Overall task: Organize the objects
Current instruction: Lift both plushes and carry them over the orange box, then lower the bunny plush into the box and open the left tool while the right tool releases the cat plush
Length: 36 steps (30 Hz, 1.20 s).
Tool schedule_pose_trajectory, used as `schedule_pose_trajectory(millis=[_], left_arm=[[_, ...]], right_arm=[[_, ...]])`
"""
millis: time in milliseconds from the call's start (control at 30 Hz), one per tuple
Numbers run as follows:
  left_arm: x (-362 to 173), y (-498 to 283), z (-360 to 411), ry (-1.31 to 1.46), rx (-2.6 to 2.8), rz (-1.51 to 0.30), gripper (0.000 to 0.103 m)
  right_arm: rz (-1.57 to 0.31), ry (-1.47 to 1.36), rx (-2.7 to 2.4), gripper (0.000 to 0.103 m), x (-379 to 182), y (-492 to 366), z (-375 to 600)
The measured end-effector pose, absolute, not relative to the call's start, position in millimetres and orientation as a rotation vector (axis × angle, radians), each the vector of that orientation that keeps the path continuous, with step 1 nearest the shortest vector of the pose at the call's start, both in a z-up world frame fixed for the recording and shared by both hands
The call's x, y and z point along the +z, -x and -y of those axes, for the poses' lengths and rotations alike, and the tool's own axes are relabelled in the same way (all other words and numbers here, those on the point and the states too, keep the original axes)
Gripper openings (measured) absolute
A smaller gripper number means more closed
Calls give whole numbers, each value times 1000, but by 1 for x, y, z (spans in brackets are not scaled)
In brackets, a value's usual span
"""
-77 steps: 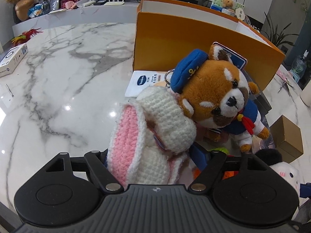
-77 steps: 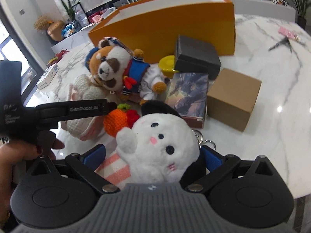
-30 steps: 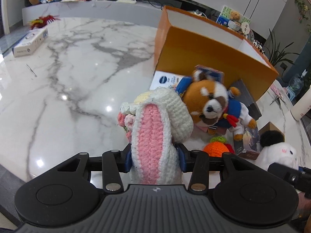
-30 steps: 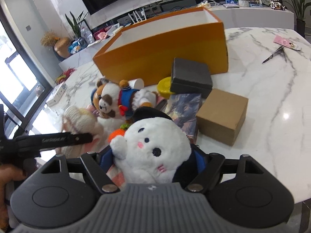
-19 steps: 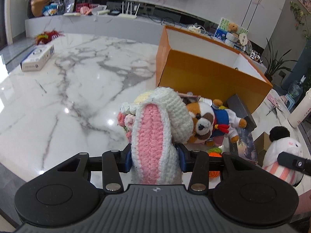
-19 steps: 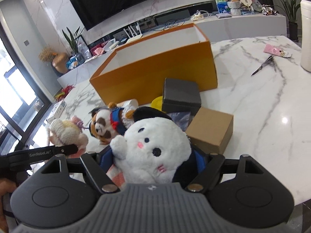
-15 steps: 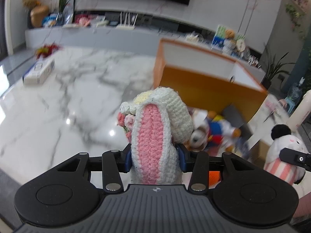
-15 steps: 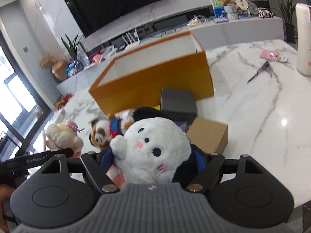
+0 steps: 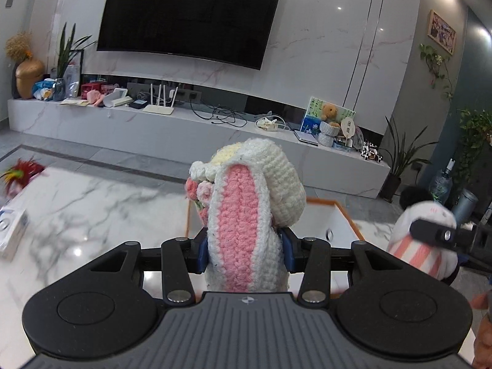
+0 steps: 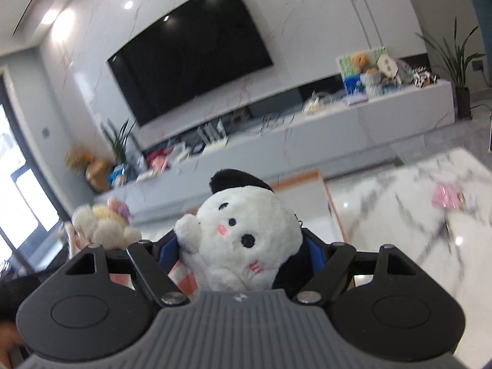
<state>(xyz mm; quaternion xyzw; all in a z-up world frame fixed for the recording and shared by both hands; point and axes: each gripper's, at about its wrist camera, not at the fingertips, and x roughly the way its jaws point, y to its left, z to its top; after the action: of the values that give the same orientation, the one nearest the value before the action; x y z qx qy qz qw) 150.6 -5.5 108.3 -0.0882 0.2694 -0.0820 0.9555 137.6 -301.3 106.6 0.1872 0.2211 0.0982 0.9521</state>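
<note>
Cream crocheted rabbit toy with a pink-lined ear (image 9: 246, 221): centre of the left wrist view, pinched between the blue pads of the left gripper (image 9: 244, 253), raised in front of the orange cardboard box with white inside walls (image 9: 338, 224) at centre right. White plush toy with a black cap and pink-striped body (image 10: 243, 233): lower centre of the right wrist view, clamped in the right gripper (image 10: 241, 256), box edge just behind. White marble-patterned table (image 9: 92, 203) lower left; black wall television (image 9: 190, 15) at top.
</note>
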Motion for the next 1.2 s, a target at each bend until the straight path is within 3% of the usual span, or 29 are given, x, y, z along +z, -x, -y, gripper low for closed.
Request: schedule_pose_trajectory(millis=[400,733,1200], left_arm=[[39,-261,23,117,-171,-787,51],[13,-274,47,-27,-128,-913,52],[-3,-282,62,-54,-176,-1002,52]], right_arm=[[-705,-109,164,80,35,-271,265],[-901,29,193,80,-7,-295,250],[-994,74,167,80,-20,-308,245]])
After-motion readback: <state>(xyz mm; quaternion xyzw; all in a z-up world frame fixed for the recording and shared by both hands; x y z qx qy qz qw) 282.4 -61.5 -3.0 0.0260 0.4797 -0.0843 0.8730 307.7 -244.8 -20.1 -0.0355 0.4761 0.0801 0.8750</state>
